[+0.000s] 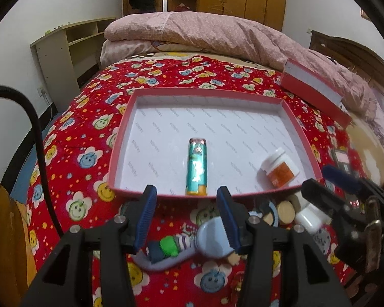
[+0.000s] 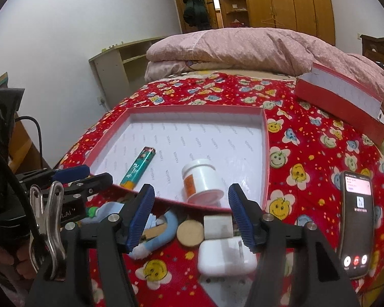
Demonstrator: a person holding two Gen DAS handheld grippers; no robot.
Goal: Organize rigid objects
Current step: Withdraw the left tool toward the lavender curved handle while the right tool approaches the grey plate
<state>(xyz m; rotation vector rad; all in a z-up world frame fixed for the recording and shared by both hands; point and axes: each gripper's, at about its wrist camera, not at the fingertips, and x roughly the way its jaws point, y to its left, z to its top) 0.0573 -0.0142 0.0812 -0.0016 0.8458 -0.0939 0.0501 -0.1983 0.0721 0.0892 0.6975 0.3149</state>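
A shallow red box [image 1: 120, 138] with a white lining lies on the red smiley-print bedspread. Inside it lie a teal lighter [image 1: 197, 166] and, on its side, a white pill bottle [image 1: 279, 168] with an orange label. My left gripper [image 1: 187, 197] hangs open just short of the box's near rim, in line with the lighter, nothing between its blue pads. In the right wrist view my right gripper [image 2: 191, 192] is open too, in front of the bottle [image 2: 202, 181]. Below it lie a wooden disc [image 2: 190, 232], a white block [image 2: 217, 226] and a white earbuds case [image 2: 225, 255].
A blue round toy piece [image 1: 212, 238] with a green and navy part lies under the left gripper. A lit phone [image 2: 355, 225] rests on the bedspread at the right. The box's red lid [image 2: 340, 102] sits at the back right, against a folded pink quilt [image 2: 230, 48].
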